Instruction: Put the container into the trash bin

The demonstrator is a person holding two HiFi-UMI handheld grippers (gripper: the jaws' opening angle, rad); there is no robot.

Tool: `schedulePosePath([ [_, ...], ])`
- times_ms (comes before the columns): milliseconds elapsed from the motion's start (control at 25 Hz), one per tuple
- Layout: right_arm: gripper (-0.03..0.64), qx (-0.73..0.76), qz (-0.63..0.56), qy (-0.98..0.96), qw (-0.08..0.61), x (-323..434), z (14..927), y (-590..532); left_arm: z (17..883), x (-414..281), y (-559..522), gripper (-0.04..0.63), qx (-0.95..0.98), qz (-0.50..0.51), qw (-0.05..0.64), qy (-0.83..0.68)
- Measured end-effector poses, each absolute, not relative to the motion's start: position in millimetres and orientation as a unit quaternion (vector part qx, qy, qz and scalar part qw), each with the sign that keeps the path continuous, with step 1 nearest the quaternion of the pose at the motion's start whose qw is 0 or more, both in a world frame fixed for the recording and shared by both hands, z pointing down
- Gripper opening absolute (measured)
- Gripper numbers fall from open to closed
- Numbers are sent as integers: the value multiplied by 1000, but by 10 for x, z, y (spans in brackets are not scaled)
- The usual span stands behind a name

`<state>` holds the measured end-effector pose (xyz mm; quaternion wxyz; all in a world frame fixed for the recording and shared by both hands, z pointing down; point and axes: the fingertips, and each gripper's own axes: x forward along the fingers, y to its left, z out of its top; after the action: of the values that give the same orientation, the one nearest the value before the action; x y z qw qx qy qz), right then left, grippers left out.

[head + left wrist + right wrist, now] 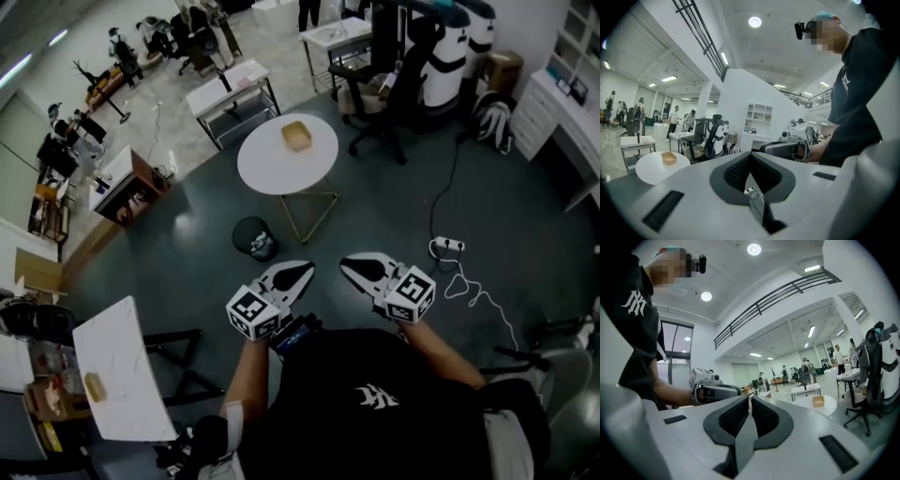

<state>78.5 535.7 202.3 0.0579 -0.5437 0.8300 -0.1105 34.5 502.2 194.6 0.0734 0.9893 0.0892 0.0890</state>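
Tan and shallow, the container point(297, 136) sits in the head view on the far half of a round white worktop point(267, 173). It is well ahead of both tongs and touched by neither. It lies almost straight ahead of the left tongs point(300, 272), and ahead and somewhat left of the right tongs point(351, 264), so the left pair looks slightly nearer. A dark trash bin point(254, 238) stands on the floor between the tongs and the worktop, just ahead and left of the left pair.

In the left gripper view, the left tongs point(750, 157) are clenched on nothing. The container point(669, 158) lies far ahead and well to their left on the worktop point(649, 172). The right tongs point(771, 148) hang close on their right.

In the right gripper view, the right tongs point(750, 400) are closed to a thin slit and also empty. The container point(818, 401) lies far ahead to their right on the worktop point(806, 406), with the left tongs point(731, 391) close on their left.

Each pair therefore seems to point inward, past the container. The reach would probably need a forward carry and an outward swing. The container is too small here to tell its long axis.
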Motion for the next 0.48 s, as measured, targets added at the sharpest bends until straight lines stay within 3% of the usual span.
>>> schedulePosePath([
  [480, 48, -558, -125, 815, 91, 1099, 2078, 5674, 1871, 571, 5364, 3, 986, 94, 91, 103],
])
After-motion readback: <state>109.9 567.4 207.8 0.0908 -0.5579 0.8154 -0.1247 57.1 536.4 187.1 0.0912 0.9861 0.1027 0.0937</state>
